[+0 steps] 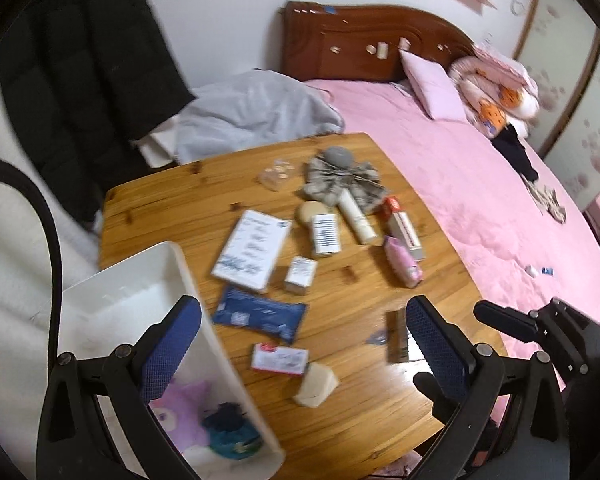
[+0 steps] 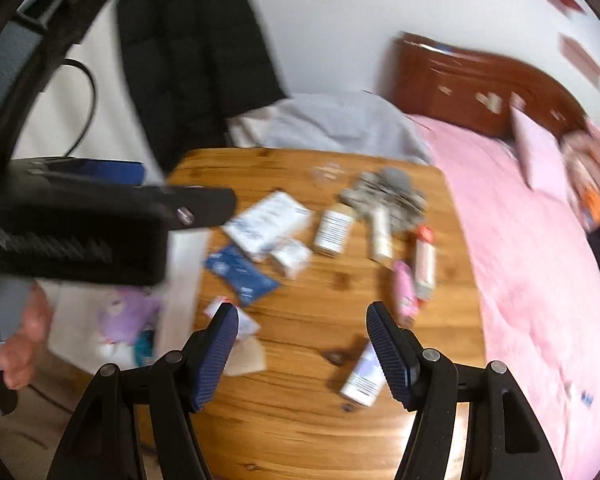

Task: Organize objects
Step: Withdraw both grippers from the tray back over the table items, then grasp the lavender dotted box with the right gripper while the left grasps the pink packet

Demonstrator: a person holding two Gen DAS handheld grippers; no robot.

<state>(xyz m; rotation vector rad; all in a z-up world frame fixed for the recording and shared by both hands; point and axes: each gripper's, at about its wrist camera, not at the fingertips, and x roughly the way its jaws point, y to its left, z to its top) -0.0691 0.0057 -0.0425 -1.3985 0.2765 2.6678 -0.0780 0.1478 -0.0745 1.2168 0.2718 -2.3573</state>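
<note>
Person's hand (image 2: 22,344) only in right view

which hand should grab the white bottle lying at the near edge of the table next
Right, probably. The white bottle lies just beside the open right gripper, whose jaws are empty. The left gripper hangs by the white bin, farther from it.

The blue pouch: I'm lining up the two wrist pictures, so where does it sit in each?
Left wrist: the blue pouch lies left of centre on the table, just right of the white bin.
Right wrist: blue pouch left of centre, blurred, beside the bin's wall.
Shared landmark: the white box lies just beyond the pouch in both.
</note>
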